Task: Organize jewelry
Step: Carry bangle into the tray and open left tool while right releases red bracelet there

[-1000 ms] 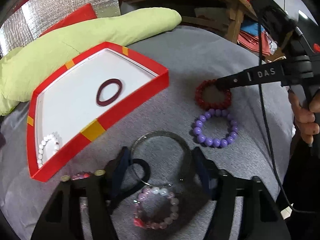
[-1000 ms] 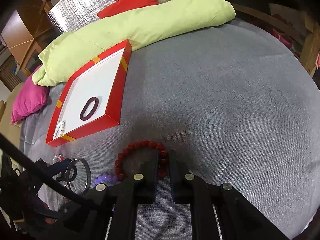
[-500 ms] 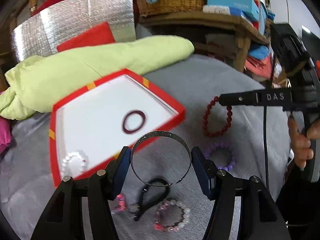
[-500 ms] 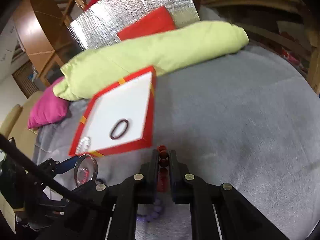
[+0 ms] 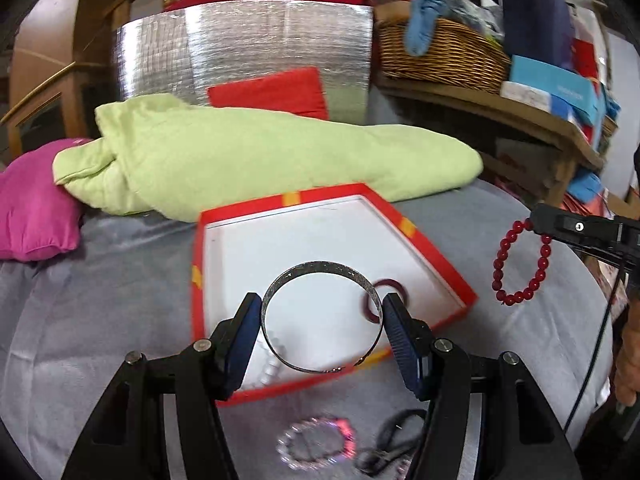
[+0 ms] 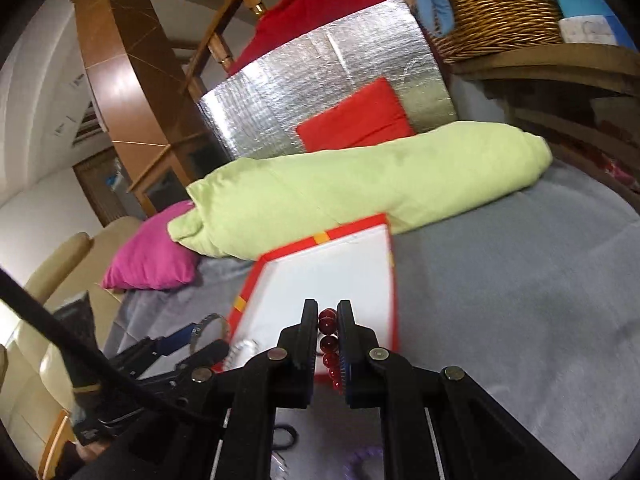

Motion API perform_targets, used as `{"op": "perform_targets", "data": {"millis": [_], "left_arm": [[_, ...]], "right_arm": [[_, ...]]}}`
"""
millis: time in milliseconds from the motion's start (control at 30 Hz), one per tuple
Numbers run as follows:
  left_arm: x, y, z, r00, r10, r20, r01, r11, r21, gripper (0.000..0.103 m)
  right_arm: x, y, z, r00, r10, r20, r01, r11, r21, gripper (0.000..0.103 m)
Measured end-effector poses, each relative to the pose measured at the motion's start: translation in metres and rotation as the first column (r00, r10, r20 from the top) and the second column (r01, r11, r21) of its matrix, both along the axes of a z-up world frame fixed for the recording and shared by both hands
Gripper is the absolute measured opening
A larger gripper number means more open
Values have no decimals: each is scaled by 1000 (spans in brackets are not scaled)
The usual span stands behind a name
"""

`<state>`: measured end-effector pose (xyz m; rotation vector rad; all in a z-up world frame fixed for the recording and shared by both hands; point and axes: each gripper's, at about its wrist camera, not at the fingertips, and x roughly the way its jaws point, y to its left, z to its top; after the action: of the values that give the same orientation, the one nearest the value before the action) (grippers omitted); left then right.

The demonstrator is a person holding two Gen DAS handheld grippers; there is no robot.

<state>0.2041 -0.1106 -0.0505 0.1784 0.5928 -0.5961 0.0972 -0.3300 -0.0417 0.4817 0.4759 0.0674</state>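
Bangle [image 5: 322, 318] sits clamped between the blue pads of the left hand-held gripper [image 5: 322, 320], lifted over the red tray [image 5: 432, 246] at centre frame. At the right edge, the right hand-held gripper [image 6: 328, 322] is clenched on the red bracelet [image 5: 520, 260], which dangles off the grey surface [image 5: 100, 320]. In the tray lie a dark ring [image 5: 394, 286] and white beads [image 5: 270, 370]. A pink bracelet [image 5: 318, 442] and black loop [image 5: 394, 434] lie at the bottom, outside the tray. Green pillow [image 5: 260, 160] rests behind it.
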Motion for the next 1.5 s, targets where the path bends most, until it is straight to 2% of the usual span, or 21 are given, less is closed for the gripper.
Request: {"op": "perform_targets", "data": {"millis": [133, 367, 567, 767, 933, 1033, 1067, 1167, 1200, 1300, 1500], "left_arm": [[19, 1, -7, 1000, 22, -18, -22, 1000, 19, 64], [57, 0, -21, 997, 39, -71, -38, 999, 20, 64], [85, -1, -37, 990, 71, -126, -67, 997, 38, 64], [103, -11, -47, 984, 69, -162, -58, 996, 73, 64], [112, -21, -56, 981, 80, -177, -55, 988, 143, 64], [114, -23, -57, 980, 80, -185, -53, 988, 147, 64], [113, -22, -56, 980, 83, -183, -56, 987, 150, 64], [110, -19, -49, 982, 94, -161, -68, 985, 156, 64], [108, -17, -46, 983, 99, -155, -75, 986, 152, 64], [103, -9, -36, 985, 121, -124, -105, 986, 130, 65], [91, 7, -22, 978, 197, -71, -185, 973, 141, 68]], "right_arm": [[29, 14, 1, 999, 33, -14, -34, 999, -11, 10], [96, 34, -16, 992, 88, -86, -85, 995, 43, 11], [141, 43, -34, 986, 109, -129, -98, 991, 94, 11], [170, 45, -56, 978, 107, -180, -85, 988, 127, 11], [177, 33, -67, 975, 59, -216, -32, 992, 123, 12], [177, 26, -67, 972, 35, -230, -7, 993, 122, 15], [175, 23, -68, 971, 23, -238, 6, 993, 120, 19], [168, 16, -65, 972, -1, -234, 29, 993, 114, 44], [165, 15, -63, 974, -8, -227, 33, 994, 106, 47], [156, 14, -54, 976, -20, -217, 37, 997, 72, 47], [138, 9, -41, 976, -30, -215, 46, 997, 67, 47]]}}
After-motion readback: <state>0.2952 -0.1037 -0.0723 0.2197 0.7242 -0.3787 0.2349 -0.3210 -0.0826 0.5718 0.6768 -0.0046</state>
